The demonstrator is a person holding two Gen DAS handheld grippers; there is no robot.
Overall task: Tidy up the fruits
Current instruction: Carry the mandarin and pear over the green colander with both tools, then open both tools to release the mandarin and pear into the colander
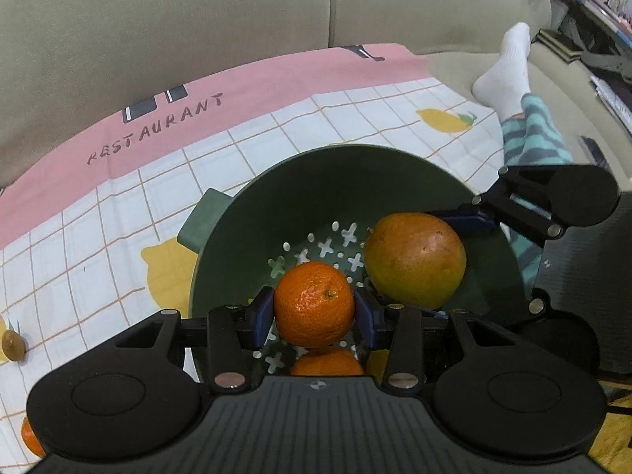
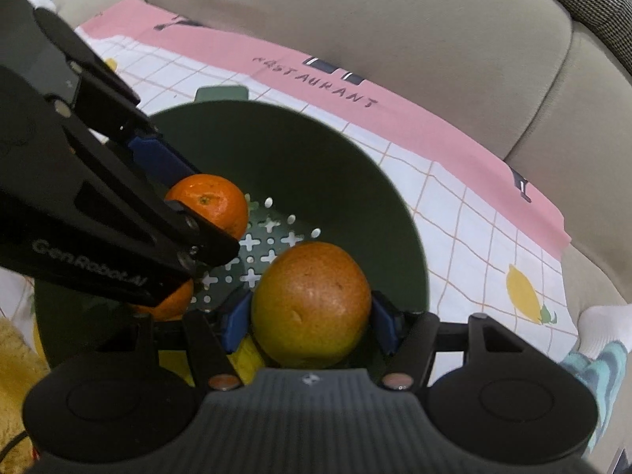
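Left gripper (image 1: 315,312) over near side of green colander (image 1: 252,213), jaws clamped on a mandarin (image 1: 314,303) across its widest part, blue pads (image 1: 262,314) on both flanks. Mandarin held above the perforated bottom, stem dimple facing up-right. Second mandarin (image 1: 327,361) right below it, inside the colander, partly hidden by gripper body.

Right gripper (image 2: 312,322) also inside the colander, jaws clamped on a larger orange-green fruit (image 2: 312,304), prob. a mango or big citrus, can't tell which. Pads at its widest part, left and right. Whether it rests on colander bottom or hangs free: can't tell.

Handling, as judged: mandarin light, thin loose peel, soft under pressure, so gentle squeeze only; grip across the equator as now, not on stem end. Skin pebbled, fair friction, low slip risk. Big fruit heavier, smoother, rounded, so could roll out of pads if tilted; keep pads at widest girth, wrist level. Bruises if dropped on hard plastic, so lower before letting go.

Colander on checked tablecloth (image 1: 98,245) w/ lemon prints and pink "RESTAURANT" band, spread over a beige sofa (image 1: 197,19). Small brown fruit (image 1: 14,345), maybe kiwi, at far left edge on cloth; another orange fruit (image 1: 31,440) at near-left corner. Person's socked foot (image 1: 509,75) to the right.
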